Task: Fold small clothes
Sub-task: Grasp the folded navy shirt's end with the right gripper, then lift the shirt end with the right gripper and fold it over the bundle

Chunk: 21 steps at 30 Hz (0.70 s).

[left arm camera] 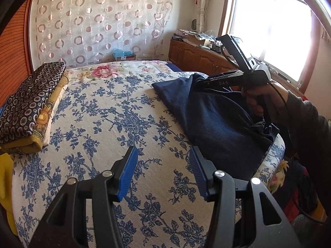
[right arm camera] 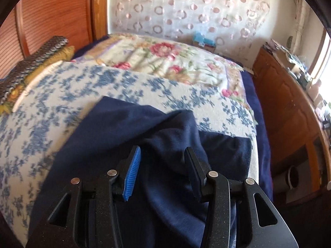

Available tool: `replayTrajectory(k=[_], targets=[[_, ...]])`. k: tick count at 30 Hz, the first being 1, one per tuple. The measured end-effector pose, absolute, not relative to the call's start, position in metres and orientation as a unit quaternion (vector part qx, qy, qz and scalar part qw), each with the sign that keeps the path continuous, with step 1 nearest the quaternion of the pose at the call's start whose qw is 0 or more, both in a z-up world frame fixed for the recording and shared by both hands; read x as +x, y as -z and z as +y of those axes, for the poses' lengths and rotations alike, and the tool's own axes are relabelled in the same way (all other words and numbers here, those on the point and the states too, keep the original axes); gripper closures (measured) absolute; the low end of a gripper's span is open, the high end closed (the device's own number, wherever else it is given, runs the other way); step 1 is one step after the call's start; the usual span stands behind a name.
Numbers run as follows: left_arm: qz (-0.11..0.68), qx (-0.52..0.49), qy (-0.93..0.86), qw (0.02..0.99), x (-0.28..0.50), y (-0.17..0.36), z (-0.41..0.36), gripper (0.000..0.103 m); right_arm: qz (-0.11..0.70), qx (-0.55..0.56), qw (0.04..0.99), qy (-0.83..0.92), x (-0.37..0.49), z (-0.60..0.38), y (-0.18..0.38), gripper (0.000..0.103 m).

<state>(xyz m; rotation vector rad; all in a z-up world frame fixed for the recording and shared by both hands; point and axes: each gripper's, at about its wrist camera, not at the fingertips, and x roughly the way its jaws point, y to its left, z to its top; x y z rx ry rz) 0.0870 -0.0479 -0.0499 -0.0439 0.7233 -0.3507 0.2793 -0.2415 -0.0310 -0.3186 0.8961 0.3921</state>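
A dark navy garment [left arm camera: 215, 119] lies rumpled on the right side of the bed with the blue-flowered cover [left arm camera: 99, 119]. My left gripper [left arm camera: 163, 155] is open and empty, held above the bare cover to the left of the garment. My right gripper [right arm camera: 162, 155] is open, just above the garment [right arm camera: 115, 136], with a raised fold of cloth between its blue pads [right arm camera: 132, 173]; whether the pads touch the cloth I cannot tell. In the left wrist view the right gripper's body [left arm camera: 233, 80] is held by a hand over the garment's far part.
A stack of folded patterned bedding [left arm camera: 31, 105] lies at the bed's left edge by the wooden headboard [right arm camera: 51, 12]. A pink-flowered blanket [right arm camera: 171, 60] covers the far end. A wooden cabinet [left arm camera: 198, 57] with clutter stands under the window [left arm camera: 273, 26] on the right.
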Motion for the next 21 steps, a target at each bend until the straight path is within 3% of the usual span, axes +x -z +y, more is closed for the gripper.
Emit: replayTrajectory(k=[4, 7, 9, 10, 11, 21], targets=[[0.353, -0.018, 0.174, 0.919, 0.086, 0.051, -0.052, 0.052, 0.425, -0.195, 0.864, -0.187, 0.274, -0.226, 0.037, 0.048], [0.356, -0.014, 0.177, 0.917, 0.086, 0.052, -0.054, 0.052, 0.440, -0.218, 0.855, -0.167, 0.283, -0.225, 0.050, 0.048], [0.357, -0.013, 0.179, 0.917, 0.085, 0.053, -0.055, 0.052, 0.449, -0.210, 0.853, -0.163, 0.290, -0.232, 0.054, 0.058], [0.357, -0.013, 0.180, 0.916, 0.085, 0.053, -0.055, 0.052, 0.451, -0.198, 0.854, -0.167, 0.293, -0.236, 0.052, 0.081], [0.358, -0.014, 0.181, 0.916, 0.085, 0.053, -0.055, 0.052, 0.454, -0.171, 0.857, -0.176, 0.296, -0.244, 0.049, 0.095], [0.359, -0.013, 0.187, 0.914, 0.085, 0.055, -0.062, 0.052, 0.422, -0.064, 0.903, -0.045, 0.325, -0.325, 0.012, 0.099]])
